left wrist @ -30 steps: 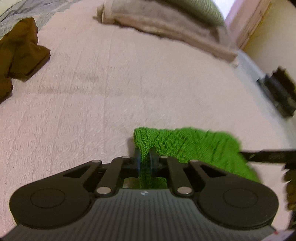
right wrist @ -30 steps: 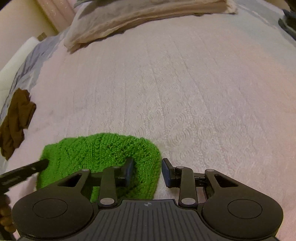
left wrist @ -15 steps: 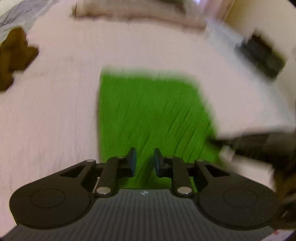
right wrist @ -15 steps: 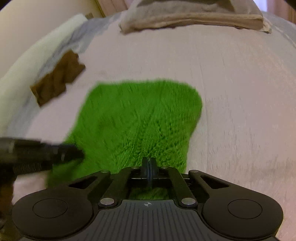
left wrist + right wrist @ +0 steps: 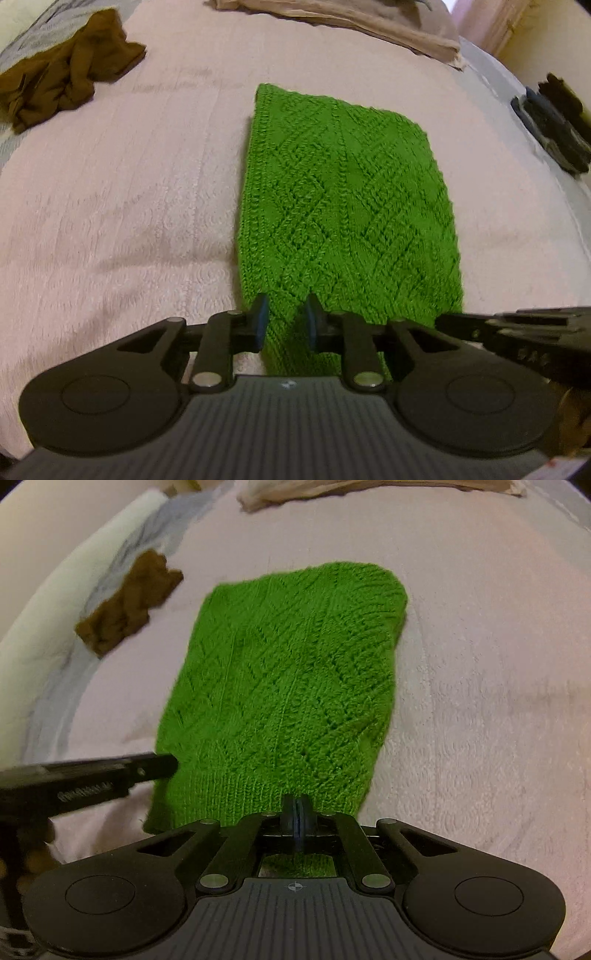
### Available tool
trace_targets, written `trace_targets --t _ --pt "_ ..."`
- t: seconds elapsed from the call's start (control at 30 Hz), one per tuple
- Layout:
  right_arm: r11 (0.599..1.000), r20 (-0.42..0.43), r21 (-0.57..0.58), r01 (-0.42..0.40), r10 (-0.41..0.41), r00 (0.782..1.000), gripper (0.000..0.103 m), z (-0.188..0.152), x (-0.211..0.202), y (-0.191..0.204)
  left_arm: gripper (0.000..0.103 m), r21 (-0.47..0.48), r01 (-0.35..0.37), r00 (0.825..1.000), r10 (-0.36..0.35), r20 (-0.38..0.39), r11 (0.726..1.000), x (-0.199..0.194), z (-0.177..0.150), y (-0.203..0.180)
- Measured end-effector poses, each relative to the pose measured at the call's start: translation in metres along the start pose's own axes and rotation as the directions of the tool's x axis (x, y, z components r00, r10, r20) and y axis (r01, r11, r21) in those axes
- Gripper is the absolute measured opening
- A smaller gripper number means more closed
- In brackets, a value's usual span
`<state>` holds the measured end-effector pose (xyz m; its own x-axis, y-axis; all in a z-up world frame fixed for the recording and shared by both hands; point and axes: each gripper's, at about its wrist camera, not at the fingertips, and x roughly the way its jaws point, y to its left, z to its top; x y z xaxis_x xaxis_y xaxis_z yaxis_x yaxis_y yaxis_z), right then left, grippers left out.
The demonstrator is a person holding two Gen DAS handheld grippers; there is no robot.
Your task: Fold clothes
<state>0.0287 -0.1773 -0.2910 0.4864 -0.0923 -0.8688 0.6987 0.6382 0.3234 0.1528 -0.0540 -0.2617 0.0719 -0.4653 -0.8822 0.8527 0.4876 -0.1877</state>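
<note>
A green cable-knit garment [image 5: 343, 206] lies flat and stretched out lengthwise on the pink bedspread [image 5: 110, 184]. My left gripper [image 5: 286, 321] sits at its near left edge. The fingers stand a little apart and the knit runs loosely between them. In the right wrist view the same green knit [image 5: 284, 686] reaches to my right gripper [image 5: 296, 806], which is shut on the ribbed near hem. The right gripper [image 5: 517, 332] pokes in from the right in the left wrist view. The left gripper [image 5: 92, 779] pokes in from the left in the right wrist view.
A crumpled brown garment [image 5: 66, 74] lies at the far left of the bed, also visible as a brown garment [image 5: 125, 605]. Folded beige bedding [image 5: 351, 18] lies along the far edge. Dark items [image 5: 550, 122] sit off the bed's right side. White and grey bedding [image 5: 44, 627] borders the left.
The green knit went from a small bundle near the grippers to a long flat panel. My right gripper closed on its hem, while my left gripper released its grip and now stands open.
</note>
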Motion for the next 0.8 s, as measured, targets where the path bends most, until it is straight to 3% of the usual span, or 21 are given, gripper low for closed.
trace_targets --t 0.07,0.1,0.13,0.2,0.23,0.33,0.63,0.8 --pt "1.0 0.012 -0.001 0.031 -0.031 0.999 0.0 0.003 -0.008 0.01 0.018 -0.011 -0.001 1.0 0.001 -0.003 1.0 -0.009 0.006 0.004" --pt "0.999 0.017 0.0 0.052 -0.052 0.998 0.005 0.001 -0.017 0.016 0.018 -0.003 -0.013 1.0 0.013 0.001 1.0 -0.016 0.007 0.004" --pt "0.998 0.018 0.002 0.067 -0.067 0.998 0.01 -0.003 -0.024 0.019 0.018 0.008 -0.025 1.0 0.025 0.002 1.0 -0.023 0.008 0.004" --pt "0.997 0.014 0.013 0.082 -0.082 0.997 0.033 -0.013 -0.038 0.033 0.02 0.038 -0.046 0.999 0.047 -0.005 0.998 -0.043 0.004 0.005" --pt "0.996 0.007 0.028 0.089 -0.089 0.996 0.035 -0.02 -0.048 0.039 0.025 0.05 -0.06 0.998 0.061 -0.015 0.997 -0.055 0.001 0.005" --pt "0.992 -0.011 0.056 0.111 -0.11 0.994 0.036 -0.034 -0.079 0.059 0.035 0.091 -0.082 0.996 0.086 -0.033 0.992 -0.096 -0.012 0.007" --pt "0.995 0.024 0.032 0.096 -0.097 0.995 0.039 -0.057 -0.165 0.137 0.062 0.167 -0.038 0.999 0.042 -0.024 0.985 -0.212 -0.044 -0.001" --pt "0.993 0.056 0.029 0.114 -0.115 0.992 0.04 -0.069 -0.201 0.161 0.062 0.187 -0.039 0.999 0.042 -0.013 0.982 -0.254 -0.051 -0.006"
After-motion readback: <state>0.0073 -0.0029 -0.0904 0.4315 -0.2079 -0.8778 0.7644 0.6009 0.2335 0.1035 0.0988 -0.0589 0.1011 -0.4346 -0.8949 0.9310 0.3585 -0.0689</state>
